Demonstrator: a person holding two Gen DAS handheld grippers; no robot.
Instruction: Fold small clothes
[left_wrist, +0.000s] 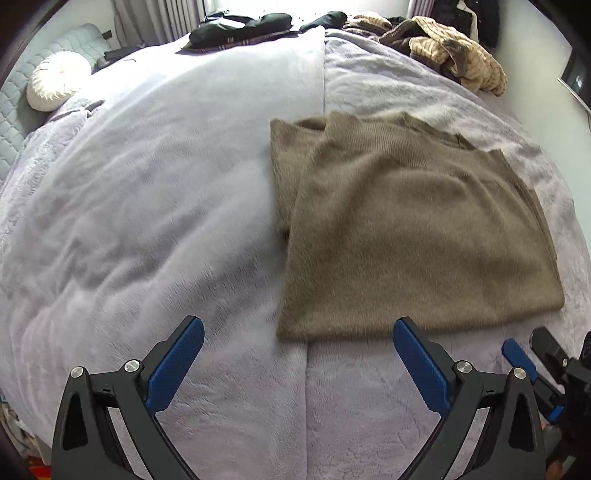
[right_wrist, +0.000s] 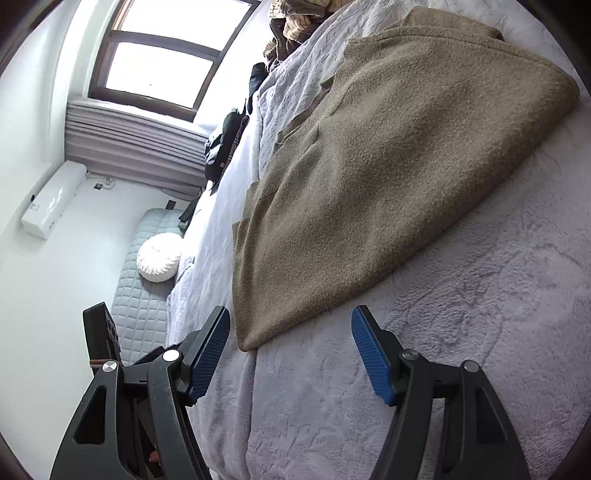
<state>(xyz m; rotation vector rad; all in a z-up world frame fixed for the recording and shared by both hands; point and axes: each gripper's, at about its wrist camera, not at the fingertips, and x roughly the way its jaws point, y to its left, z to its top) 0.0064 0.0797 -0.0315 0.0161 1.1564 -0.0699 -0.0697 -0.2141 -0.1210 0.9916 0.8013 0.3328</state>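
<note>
In the left wrist view, the brown sweater lies flat on the lilac blanket of the bed, just right of the blanket's lengthwise seam. By the look of it the folding is mostly done: the garment forms a compact block with its sleeves tucked in, one folded layer peeking out along the side nearest the seam. Whether one more fold is due, I cannot tell. Its ribbed collar points away from the camera, toward the heap of striped clothes at the bed's far edge, and its long axis runs parallel to the seam. The left hand-held gripper hovers above the sweater's near hem, jaws spread wide and empty. The right hand-held gripper shows at the sweater's near right corner.

In the right wrist view, the sweater stretches away up the frame, collar farthest. The right hand-held gripper sits just short of the hem corner, jaws parted with nothing between them, touching no cloth. More unfolded clothes wait beyond the sweater.
</note>
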